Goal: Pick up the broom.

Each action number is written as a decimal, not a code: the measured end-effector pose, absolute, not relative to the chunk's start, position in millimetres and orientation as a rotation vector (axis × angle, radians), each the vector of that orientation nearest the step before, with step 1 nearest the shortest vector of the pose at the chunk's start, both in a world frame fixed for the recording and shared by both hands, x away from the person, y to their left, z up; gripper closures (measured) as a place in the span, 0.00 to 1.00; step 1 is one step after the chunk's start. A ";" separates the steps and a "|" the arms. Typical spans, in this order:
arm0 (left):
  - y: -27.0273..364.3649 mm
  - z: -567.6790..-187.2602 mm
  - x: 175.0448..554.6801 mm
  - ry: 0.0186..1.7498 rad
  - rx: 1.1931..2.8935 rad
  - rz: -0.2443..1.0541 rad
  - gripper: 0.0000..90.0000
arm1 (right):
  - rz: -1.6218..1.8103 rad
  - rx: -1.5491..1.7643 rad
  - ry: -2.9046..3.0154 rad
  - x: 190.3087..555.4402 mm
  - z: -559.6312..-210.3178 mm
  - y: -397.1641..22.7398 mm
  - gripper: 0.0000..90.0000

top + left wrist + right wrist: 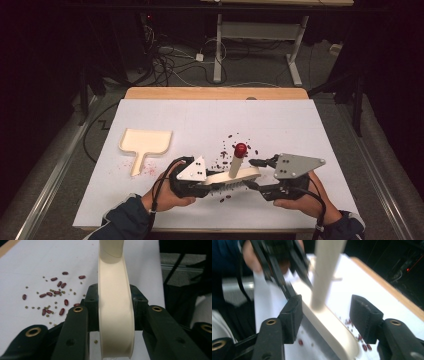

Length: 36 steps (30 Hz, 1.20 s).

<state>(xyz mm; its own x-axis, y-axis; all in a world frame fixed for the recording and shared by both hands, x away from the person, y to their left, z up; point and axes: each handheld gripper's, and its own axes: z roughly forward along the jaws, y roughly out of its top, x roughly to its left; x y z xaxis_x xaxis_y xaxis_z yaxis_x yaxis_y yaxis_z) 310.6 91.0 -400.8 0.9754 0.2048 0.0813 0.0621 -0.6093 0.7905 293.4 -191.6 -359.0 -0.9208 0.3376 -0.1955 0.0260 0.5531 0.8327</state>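
Note:
A cream brush (235, 175) with an upright handle and a red knob (240, 148) is held just above the white table (280, 120). My left gripper (212, 182) is shut on the brush's body (115, 310), with both pads pressing its sides. My right gripper (252, 174) stands open around the other end of the brush (329, 332). Its right pad is clear of the body, and its left pad sits close beside it. The handle (324, 272) rises between the right jaws. Red beans (225, 152) and small green ones (53, 293) lie scattered under and behind the brush.
A cream dustpan (145, 142) lies flat at the left of the table, handle toward me, with fine red specks beside it. The wooden far edge (215, 93) borders the white sheet. Beyond it are a dark floor, cables and a desk frame.

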 end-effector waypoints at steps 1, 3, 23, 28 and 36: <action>93.2 -401.5 309.2 0.173 2.228 0.197 0.73 | 1.291 0.269 2.500 294.8 -363.7 -188.3 0.48; 95.7 -402.7 306.4 0.144 2.243 0.176 0.73 | 1.233 0.221 2.562 297.0 -373.3 -179.7 0.47; 95.6 -403.0 299.4 0.054 2.268 0.217 0.56 | 1.207 0.127 2.747 299.7 -398.8 -158.1 0.75; 118.4 -399.9 302.2 0.230 2.208 0.369 0.33 | 1.152 0.181 2.704 302.2 -393.6 -165.4 0.75; 172.4 -412.7 294.9 0.478 2.143 0.620 0.25 | 1.193 0.331 2.594 311.4 -380.2 -180.8 0.75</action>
<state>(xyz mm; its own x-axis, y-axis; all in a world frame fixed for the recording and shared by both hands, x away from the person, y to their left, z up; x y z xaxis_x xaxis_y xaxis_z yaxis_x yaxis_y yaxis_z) 294.9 172.4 -412.7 0.8054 0.5311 0.2633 0.1188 -0.5798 0.8061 311.4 -180.8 -380.2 -0.9385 0.3138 -0.1439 0.0950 0.6354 0.7663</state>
